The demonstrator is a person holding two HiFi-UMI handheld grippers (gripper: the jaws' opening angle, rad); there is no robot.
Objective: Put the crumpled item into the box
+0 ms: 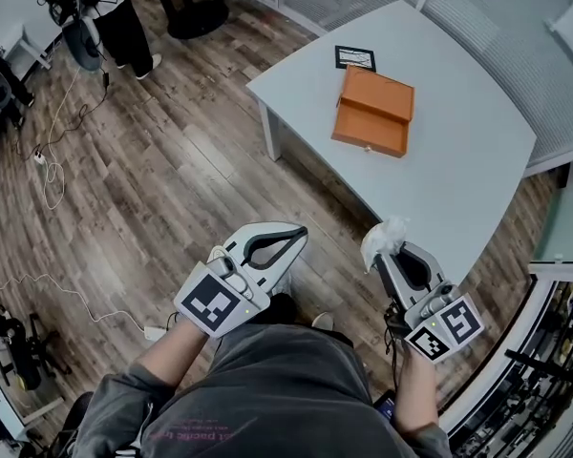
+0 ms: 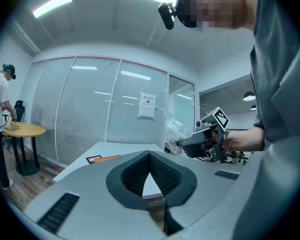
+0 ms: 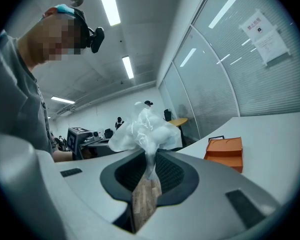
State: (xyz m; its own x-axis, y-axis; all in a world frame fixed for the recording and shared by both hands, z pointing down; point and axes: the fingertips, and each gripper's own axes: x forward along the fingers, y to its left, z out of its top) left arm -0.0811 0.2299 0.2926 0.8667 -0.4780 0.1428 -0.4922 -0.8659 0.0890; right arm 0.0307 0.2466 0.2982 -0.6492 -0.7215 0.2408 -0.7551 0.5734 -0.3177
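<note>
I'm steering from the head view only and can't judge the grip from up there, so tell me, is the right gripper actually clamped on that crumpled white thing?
Observer: Yes. In the right gripper view, the right gripper pinches the thin twisted tail of the crumpled item, and the bulk puffs out beyond the jaws.
Operator: And the other one, is it carrying anything?
Observer: No. The left gripper view shows the left gripper with its tips together and nothing between them.
</note>
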